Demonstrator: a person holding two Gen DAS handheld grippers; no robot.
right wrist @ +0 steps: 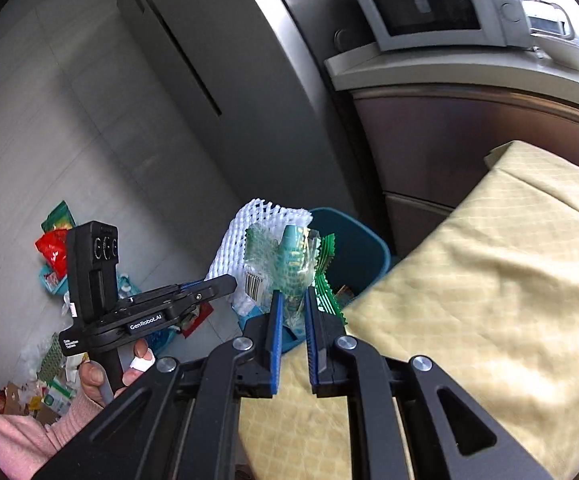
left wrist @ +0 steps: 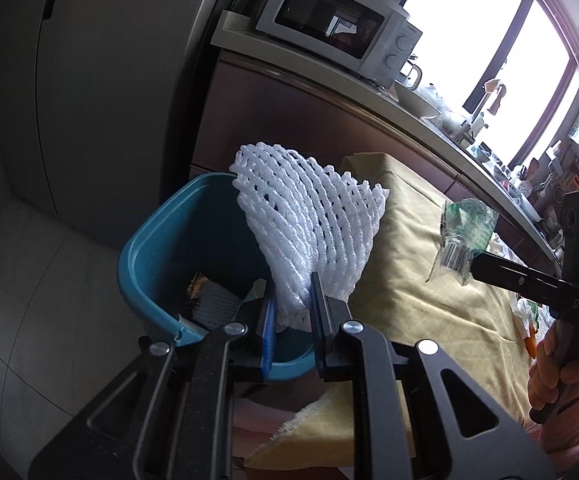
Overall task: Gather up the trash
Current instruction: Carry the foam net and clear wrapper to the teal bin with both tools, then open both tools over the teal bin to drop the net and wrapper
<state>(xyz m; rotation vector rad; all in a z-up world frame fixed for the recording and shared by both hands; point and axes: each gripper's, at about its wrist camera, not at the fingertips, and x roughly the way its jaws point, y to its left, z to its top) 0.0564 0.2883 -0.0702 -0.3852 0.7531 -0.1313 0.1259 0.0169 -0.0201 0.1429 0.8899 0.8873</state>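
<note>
"GenRobot.AI" marks left gripper (right wrist: 209,292) (clamping foam net (right wrist: 245,224)); right's reads "DAS".

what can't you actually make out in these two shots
- Bottom of the teal bin, left wrist view: covered by the white foam net and left gripper.
- Print on the clear green wrapper in the right gripper: too small.
- Floor litter, right wrist view: blurred, partly behind the hand.

The blue plastic bin (left wrist: 157,248) is set on the floor just left of the yellow-clothed table (left wrist: 417,272). Behind the bin stands the grey steel refrigerator (left wrist: 101,92); the white microwave (left wrist: 337,24) is placed to its right.
</note>
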